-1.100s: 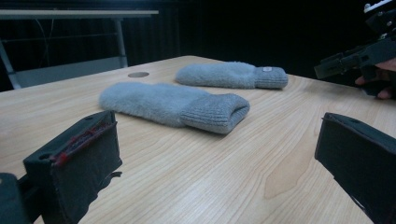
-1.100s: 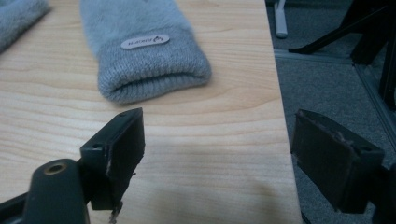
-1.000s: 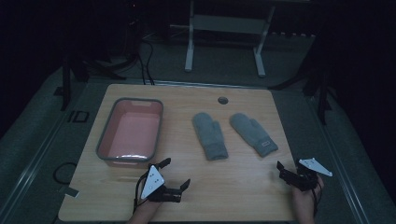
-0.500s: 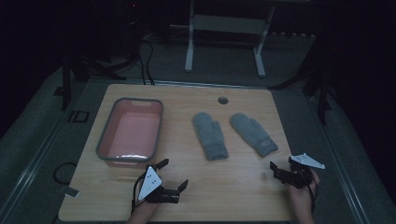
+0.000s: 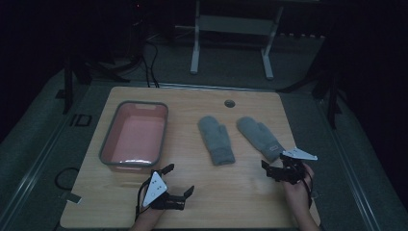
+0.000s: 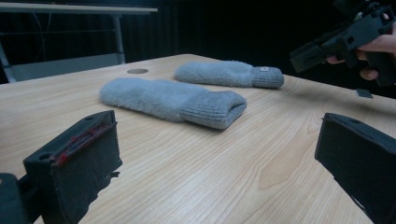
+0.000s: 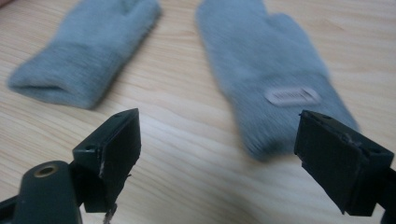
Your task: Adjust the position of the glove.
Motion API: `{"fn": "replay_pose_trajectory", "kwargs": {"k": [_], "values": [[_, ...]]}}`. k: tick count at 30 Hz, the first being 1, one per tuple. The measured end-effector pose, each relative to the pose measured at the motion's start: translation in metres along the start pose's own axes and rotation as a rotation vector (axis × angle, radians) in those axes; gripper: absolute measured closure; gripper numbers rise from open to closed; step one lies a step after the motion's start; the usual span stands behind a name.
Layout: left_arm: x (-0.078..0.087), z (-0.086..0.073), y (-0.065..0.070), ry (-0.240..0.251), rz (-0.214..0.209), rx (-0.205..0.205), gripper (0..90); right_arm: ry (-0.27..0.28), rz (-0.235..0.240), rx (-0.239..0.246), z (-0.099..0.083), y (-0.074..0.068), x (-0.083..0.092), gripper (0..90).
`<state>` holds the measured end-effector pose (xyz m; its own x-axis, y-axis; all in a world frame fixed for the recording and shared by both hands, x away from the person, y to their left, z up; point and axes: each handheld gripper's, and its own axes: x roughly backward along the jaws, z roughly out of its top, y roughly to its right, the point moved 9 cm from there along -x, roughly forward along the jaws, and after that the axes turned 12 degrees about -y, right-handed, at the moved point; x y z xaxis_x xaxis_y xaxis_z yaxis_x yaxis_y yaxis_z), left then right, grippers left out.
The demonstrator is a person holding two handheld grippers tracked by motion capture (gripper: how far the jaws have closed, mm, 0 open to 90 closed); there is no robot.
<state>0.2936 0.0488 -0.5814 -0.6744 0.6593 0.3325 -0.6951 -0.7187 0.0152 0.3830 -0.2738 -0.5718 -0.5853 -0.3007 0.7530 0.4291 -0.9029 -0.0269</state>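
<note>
Two grey mittens lie side by side mid-table, cuffs toward me: the left mitten [image 5: 216, 139] and the right mitten [image 5: 260, 137], which has a small white label [image 7: 292, 95] near its cuff. My right gripper [image 5: 267, 169] is open just short of that cuff, and the cuff end [image 7: 275, 135] sits between and beyond its jaws [image 7: 217, 140]. My left gripper [image 5: 179, 179] stands open near the front edge with nothing between its jaws [image 6: 217, 163]. Past them lie the left mitten [image 6: 173, 100] and the right mitten [image 6: 229, 74].
A pink tub [image 5: 108, 139] with a grey rim stands on the left of the wooden table [image 5: 240, 197]. A round cable hole [image 5: 229, 103] is near the far edge. The other hand's gripper [image 6: 345, 37] hovers at the upper right of the left gripper view.
My right gripper has moved forward and left, from the table's right edge up to the right mitten's cuff. The left gripper has stayed put.
</note>
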Motion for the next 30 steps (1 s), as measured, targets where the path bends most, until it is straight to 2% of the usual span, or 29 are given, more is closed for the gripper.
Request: {"fn": "replay_pose_trajectory", "kwargs": {"k": [2,4,6,7,8,13,15,18,20,26,28,30], "values": [[0.000,0.000,0.000,0.000,-0.003,0.002,0.2,-0.006,0.002,0.014,0.006,-0.007,-0.002,15.4],[0.000,0.000,0.000,-0.002,-0.003,-0.001,0.2,-0.006,-0.003,0.042,0.013,-0.015,-0.005,19.7],[0.000,0.000,0.000,0.000,-0.005,0.000,0.2,-0.009,0.003,0.066,0.021,-0.024,-0.009,19.5],[0.000,0.000,0.000,0.000,-0.004,0.001,0.2,-0.001,0.030,0.076,0.029,-0.034,-0.011,18.5],[0.000,0.000,0.000,0.001,-0.005,0.001,0.2,-0.001,0.030,0.076,0.029,-0.034,-0.011,18.4],[0.000,0.000,0.000,0.001,-0.008,0.003,0.2,0.011,0.080,0.109,0.053,-0.056,-0.017,16.5],[0.000,0.000,0.000,0.001,-0.011,0.004,0.2,0.019,0.110,0.125,0.062,-0.066,-0.020,12.4],[0.000,0.000,0.000,0.000,-0.013,0.002,0.2,0.007,0.151,0.142,0.073,-0.079,-0.024,10.5],[0.000,0.000,0.000,0.001,-0.016,0.004,0.2,0.007,0.158,0.161,0.080,-0.087,-0.027,10.5],[0.000,0.000,0.001,0.003,-0.023,0.002,0.2,-0.034,0.169,0.169,0.095,-0.101,-0.048,10.5],[0.000,0.000,0.001,0.003,-0.025,0.002,0.2,-0.038,0.125,0.155,0.101,-0.101,-0.057,10.4],[0.000,0.000,0.001,0.003,-0.028,0.005,0.2,-0.052,0.110,0.166,0.103,-0.105,-0.066,9.3]]}}
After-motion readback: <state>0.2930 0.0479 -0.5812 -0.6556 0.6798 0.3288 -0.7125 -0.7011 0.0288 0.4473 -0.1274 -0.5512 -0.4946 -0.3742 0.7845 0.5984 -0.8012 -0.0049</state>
